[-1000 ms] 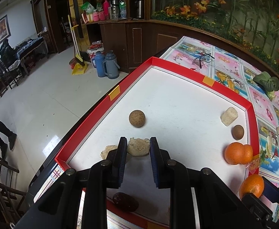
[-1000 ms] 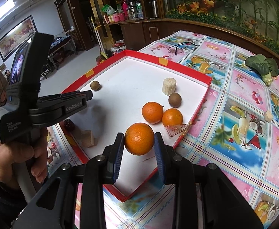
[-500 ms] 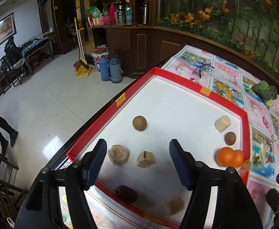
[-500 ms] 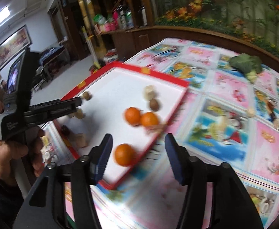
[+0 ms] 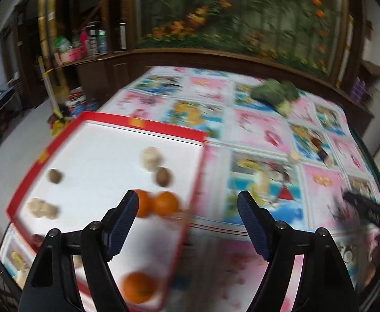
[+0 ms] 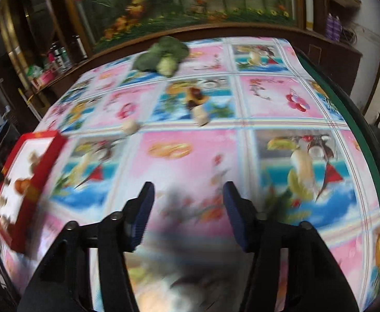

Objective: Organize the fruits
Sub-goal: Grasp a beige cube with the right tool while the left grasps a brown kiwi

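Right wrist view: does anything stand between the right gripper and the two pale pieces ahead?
Nothing visible does. Only tablecloth lies between the right gripper, whose empty jaws have just been closing, and the left pale piece or the right pale piece.

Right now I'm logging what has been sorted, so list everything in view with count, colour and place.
Tray: one, red rim, white floor, left part of the table.
Oranges: three, orange, in the tray; two side by side, one near the front corner.
Brown round fruits: two, in the tray.
Pale chunks: blurred, count unclear, in the tray.
Leafy vegetable: one, green, far side of the tablecloth.
Small pale pieces: two, on the tablecloth.
Tablecloth: one, pink and blue fruit prints.
Left gripper: black, blue pads, open, empty.
Right gripper: same, open, empty.
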A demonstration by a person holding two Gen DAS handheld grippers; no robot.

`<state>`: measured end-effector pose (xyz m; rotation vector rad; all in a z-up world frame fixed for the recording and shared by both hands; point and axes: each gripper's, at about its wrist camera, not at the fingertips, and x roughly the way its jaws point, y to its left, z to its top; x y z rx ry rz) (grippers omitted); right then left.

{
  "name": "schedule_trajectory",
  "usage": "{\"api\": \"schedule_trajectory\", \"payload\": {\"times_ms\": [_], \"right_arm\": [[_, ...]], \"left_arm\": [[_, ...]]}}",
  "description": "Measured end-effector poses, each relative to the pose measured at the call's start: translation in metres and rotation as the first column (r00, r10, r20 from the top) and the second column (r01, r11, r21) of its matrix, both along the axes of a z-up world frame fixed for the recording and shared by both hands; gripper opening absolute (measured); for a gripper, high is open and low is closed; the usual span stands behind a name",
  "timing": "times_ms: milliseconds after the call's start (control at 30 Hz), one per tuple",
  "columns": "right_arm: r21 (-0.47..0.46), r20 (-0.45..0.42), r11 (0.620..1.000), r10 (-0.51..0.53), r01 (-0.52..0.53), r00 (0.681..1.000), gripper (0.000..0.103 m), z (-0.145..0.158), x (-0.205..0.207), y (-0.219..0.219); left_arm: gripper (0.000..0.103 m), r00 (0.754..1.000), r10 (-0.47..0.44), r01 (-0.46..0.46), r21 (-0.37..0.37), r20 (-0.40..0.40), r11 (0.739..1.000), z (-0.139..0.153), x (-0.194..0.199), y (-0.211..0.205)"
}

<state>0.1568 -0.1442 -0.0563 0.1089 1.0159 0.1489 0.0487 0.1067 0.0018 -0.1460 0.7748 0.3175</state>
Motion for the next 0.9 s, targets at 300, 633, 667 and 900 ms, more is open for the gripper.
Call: {"api": "schedule_trajectory", "payload": {"times_ms": [300, 633, 667, 900], "right_arm": [[-0.055, -0.003, 0.998, 0.035, -0.035, 0.999, 0.038, -0.021, 0.083, 0.008], [-0.062, -0.022, 0.998, 0.023, -0.024, 0.999, 0.016, -0.023, 0.07, -0.02], [-0.05, -0.025, 0.999, 0.016, -0.017, 1.0, 0.016, -0.021, 0.062, -0.027], [-0.012, -0.01, 1.0, 0.012, -0.012, 1.0, 0.016, -0.017, 0.026, -0.045]], "left_arm": [[0.078, 0.993, -0.085, 0.082, -0.036, -0.085, 0.996, -0.033, 0.067, -0.059], [0.078, 0.989, -0.1, 0.096, -0.041, -0.111, 0.995, -0.054, 0.139, -0.1], [0.078, 0.989, -0.1, 0.098, -0.031, -0.111, 0.995, -0.056, 0.146, -0.104], [0.025, 0.985, -0.144, 0.147, 0.022, -0.096, 0.989, -0.051, 0.147, -0.116]]}}
